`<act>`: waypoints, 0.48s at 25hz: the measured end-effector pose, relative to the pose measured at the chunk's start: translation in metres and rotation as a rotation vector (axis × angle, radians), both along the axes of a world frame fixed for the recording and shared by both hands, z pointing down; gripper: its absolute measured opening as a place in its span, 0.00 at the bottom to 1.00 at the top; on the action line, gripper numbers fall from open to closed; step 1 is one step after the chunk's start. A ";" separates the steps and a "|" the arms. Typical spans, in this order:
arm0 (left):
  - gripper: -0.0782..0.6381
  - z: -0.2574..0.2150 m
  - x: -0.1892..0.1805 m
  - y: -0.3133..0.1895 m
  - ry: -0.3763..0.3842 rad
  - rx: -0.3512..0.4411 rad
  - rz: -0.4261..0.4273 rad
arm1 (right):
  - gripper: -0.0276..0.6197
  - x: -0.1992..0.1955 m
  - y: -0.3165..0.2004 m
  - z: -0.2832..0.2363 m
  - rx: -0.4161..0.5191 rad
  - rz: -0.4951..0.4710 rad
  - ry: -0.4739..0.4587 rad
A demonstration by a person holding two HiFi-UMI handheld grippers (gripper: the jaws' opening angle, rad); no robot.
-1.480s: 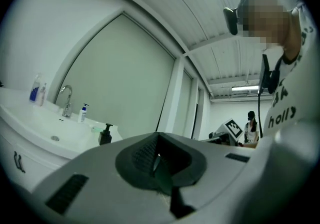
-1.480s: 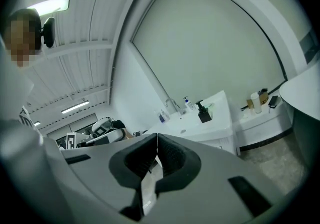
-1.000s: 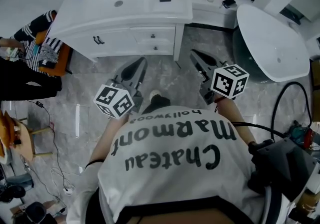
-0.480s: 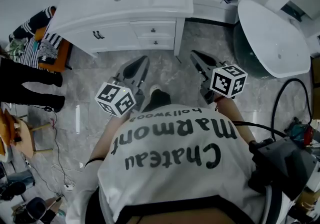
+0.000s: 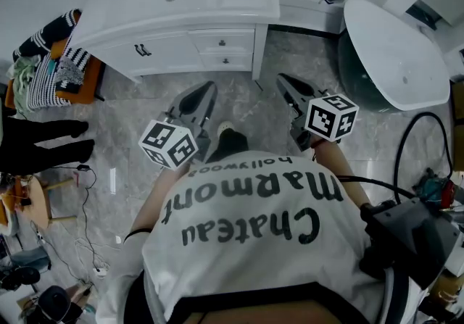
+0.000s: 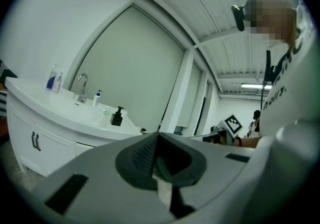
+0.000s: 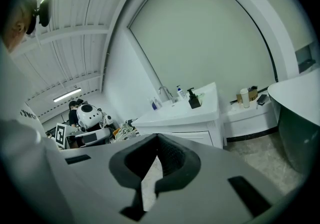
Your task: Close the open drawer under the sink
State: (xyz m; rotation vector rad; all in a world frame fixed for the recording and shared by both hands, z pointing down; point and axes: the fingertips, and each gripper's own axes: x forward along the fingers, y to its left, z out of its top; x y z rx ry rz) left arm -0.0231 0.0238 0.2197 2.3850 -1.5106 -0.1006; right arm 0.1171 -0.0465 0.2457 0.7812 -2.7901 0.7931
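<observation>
White vanity (image 5: 145, 14): far ahead; its drawers (image 5: 235, 43) look flush, shut.
Left gripper (image 5: 209, 87): clenched, empty.
Right gripper (image 5: 281, 78): clenched, empty.
Change: my grippers barely moved since a second ago; seemingly nothing left to push.

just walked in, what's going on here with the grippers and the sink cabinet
A person stands facing the white sink cabinet, a gripper in each hand. The left gripper and right gripper are both shut, empty and short of the cabinet's drawers; nothing is being touched yet.
</observation>
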 end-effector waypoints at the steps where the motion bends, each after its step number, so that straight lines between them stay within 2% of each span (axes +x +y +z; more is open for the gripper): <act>1: 0.12 0.000 0.000 0.000 0.000 -0.001 0.000 | 0.06 0.000 0.000 0.000 -0.003 0.000 -0.003; 12: 0.12 0.001 0.000 0.004 0.003 0.009 0.001 | 0.06 0.001 0.005 0.007 -0.014 0.009 -0.012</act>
